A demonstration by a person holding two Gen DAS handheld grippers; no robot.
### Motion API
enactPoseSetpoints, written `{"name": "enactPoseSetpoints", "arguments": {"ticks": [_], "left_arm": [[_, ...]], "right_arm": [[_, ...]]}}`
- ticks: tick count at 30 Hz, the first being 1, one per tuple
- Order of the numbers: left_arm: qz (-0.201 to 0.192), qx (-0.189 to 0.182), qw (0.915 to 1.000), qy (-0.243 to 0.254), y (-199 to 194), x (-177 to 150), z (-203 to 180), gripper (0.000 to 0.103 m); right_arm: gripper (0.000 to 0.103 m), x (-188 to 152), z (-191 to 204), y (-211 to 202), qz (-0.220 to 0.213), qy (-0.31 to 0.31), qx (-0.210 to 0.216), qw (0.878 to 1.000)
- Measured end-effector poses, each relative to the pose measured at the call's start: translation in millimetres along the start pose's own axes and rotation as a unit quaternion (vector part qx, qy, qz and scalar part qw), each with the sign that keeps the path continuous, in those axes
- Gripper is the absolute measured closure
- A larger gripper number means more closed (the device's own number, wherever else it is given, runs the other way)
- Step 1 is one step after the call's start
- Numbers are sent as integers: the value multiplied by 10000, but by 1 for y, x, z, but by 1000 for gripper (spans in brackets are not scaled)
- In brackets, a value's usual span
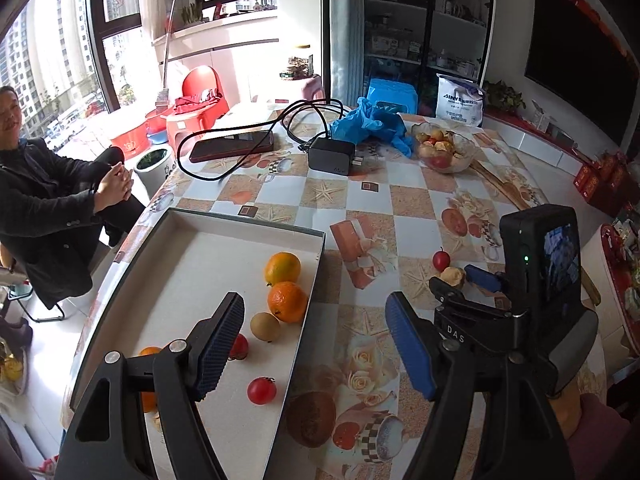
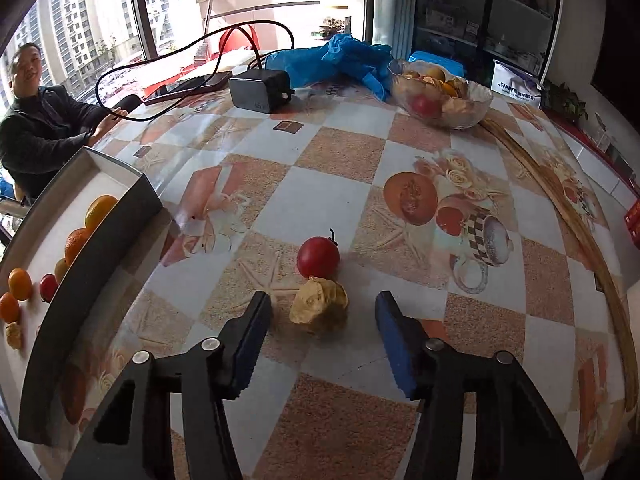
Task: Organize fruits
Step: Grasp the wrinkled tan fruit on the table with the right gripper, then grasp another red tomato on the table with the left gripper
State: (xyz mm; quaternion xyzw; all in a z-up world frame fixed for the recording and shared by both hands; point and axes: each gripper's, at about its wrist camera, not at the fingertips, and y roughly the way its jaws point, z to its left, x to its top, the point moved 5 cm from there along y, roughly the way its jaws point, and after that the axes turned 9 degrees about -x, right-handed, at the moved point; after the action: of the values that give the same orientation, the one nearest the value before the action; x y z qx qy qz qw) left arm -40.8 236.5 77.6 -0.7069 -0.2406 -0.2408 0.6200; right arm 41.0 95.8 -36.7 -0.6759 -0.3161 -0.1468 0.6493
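Left gripper [image 1: 316, 340] stands released and empty above the right wall of the shallow box tray [image 1: 308, 300], which holds two oranges [image 1: 285, 285], a brown fruit [image 1: 265, 326] and red tomatoes [image 1: 261, 390]. Right gripper [image 2: 322, 334] has its jaws parted around a pale yellow lump [image 2: 320, 309] on the patterned tablecloth [image 2: 340, 184], pads clear of it; a red tomato [image 2: 318, 258] touches the lump's far side. "DAS" marks the right gripper's body; a white bag [image 1: 460, 100] reads "SINV". Beyond lie a glass fruit bowl [image 2: 442, 94], charger [image 2: 260, 90], blue plastic bag [image 2: 340, 58] and a seated person [image 1: 52, 200].
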Motion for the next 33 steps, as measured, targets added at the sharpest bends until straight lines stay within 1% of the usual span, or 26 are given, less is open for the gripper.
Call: {"name": "enactPoseSetpoints", "arguments": {"ticks": [1,3,5,8,10,13,15,19,20,21,22,23,24,26,28,31,33], "left_arm": [[17,-19,10000,3,5,2,-3,26],[72,-73,9999,47,18,5,-14,26],[204,-178,9996,110,37,7,-29,26],[331,-372,9986,189,69,9,-55,26],[419,-460,9977,250,91,9,-72,26],[502,-311,9975,378,121,9,-91,26],[536,-238,9976,374,137,8,-98,26],[546,-174,9980,277,158,12,-105,27],[603,-128,9978,255,163,12,-106,36],[631,-141,9976,232,165,10,-107,41],[573,-141,9980,229,164,11,-108,53],[564,-179,9979,279,161,9,-111,72],[589,-142,9975,353,158,5,-112,81],[578,-81,9975,404,146,-9,-113,81],[542,-85,9975,450,126,-31,-111,81],[503,-252,9980,301,92,-71,-104,81],[376,-249,9985,295,72,-95,-100,81]], "right_arm": [[79,-1,0,0,-29,8,14,10000],[79,-4,-8,-3,-49,132,81,9999],[79,-12,-27,-8,-60,377,113,9992],[79,-35,-63,-19,28,761,194,9969],[79,-54,-86,-31,-4,883,88,9961],[79,-82,-116,-47,1,1181,38,9930],[79,-96,-130,-56,-6,1350,-4,9908],[78,-109,-143,-67,-32,1566,-2,9877],[78,-109,-143,-68,-48,1545,-17,9880],[78,-110,-142,-70,-58,1502,-46,9886],[78,-111,-140,-71,-60,1469,-63,9891],[78,-112,-139,-70,-47,1455,-72,9893],[78,-114,-139,-70,-22,1455,-94,9893],[78,-117,-137,-72,-44,1454,-174,9892],[78,-122,-135,-75,-51,1466,-219,9889],[78,-134,-130,-83,-138,1467,-359,9884],[78,-142,-125,-89,-223,1428,-464,9884]]}}
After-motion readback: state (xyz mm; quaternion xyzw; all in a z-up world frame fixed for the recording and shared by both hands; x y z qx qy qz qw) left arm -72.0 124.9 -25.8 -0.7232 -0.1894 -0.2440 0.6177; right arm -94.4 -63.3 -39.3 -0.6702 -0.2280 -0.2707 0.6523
